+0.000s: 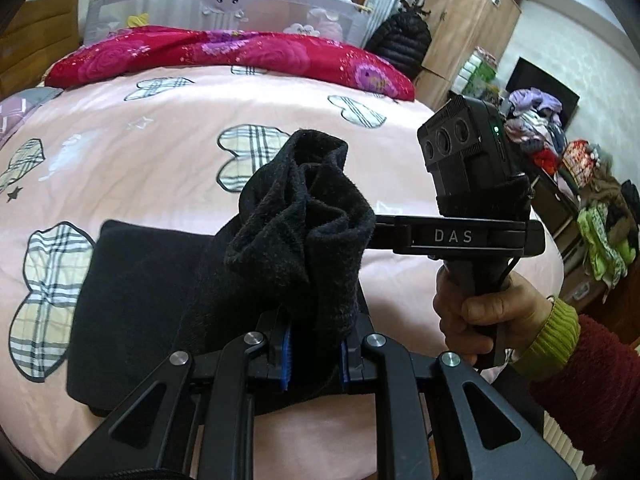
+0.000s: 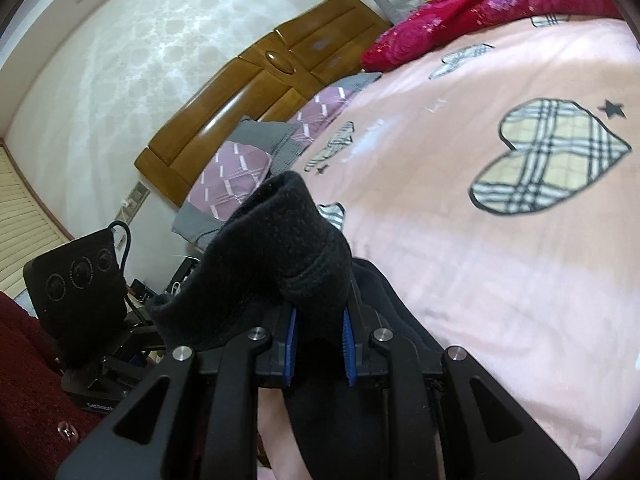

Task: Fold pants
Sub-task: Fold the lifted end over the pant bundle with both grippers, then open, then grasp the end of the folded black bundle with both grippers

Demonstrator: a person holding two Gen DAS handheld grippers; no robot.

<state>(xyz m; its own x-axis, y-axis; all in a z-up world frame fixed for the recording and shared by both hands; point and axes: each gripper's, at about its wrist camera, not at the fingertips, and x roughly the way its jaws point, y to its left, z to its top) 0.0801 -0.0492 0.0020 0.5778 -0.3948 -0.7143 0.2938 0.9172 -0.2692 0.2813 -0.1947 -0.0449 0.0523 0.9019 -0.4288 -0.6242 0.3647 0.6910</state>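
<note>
The black fleece pants lie partly folded on the pink bed cover, with one end lifted. My left gripper is shut on a bunched end of the pants, held above the bed. My right gripper is shut on another bunched part of the pants, also lifted. In the left wrist view the right gripper's body and the hand holding it stand at the right, close beside the raised cloth. The left gripper's body shows at the left of the right wrist view.
The pink bed cover with plaid hearts stretches ahead. A red floral quilt lies along the far side, with a bed rail behind it. Pillows and a wooden headboard are at one end. A wardrobe and clothes piles stand right of the bed.
</note>
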